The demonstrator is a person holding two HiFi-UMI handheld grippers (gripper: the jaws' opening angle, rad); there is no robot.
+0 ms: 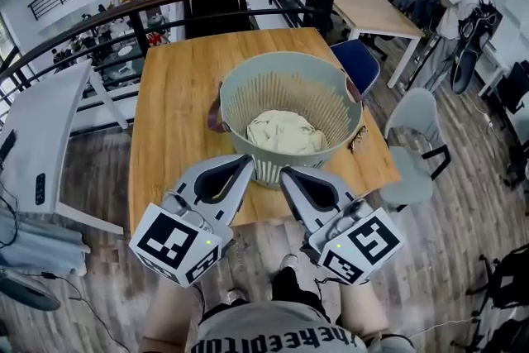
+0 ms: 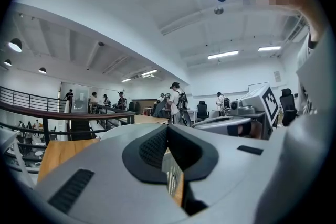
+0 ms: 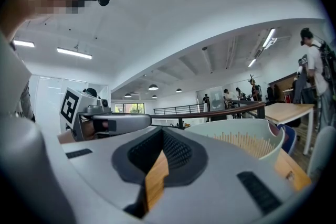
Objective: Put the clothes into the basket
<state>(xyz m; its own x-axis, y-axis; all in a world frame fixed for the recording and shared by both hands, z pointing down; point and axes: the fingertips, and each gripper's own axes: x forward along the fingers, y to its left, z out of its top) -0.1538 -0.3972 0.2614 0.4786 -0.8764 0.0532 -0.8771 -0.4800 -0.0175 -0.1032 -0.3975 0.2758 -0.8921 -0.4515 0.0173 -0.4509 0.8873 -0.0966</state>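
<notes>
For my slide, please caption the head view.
Cream cloth in basket on wooden table; left tool and right tool shut, empty.

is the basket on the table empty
No, a pale cloth lies bunched in the bottom of the basket.

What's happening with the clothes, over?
Left gripper and right gripper shut, empty. Cream cloth in basket on wooden table. Nothing in the way.
</notes>
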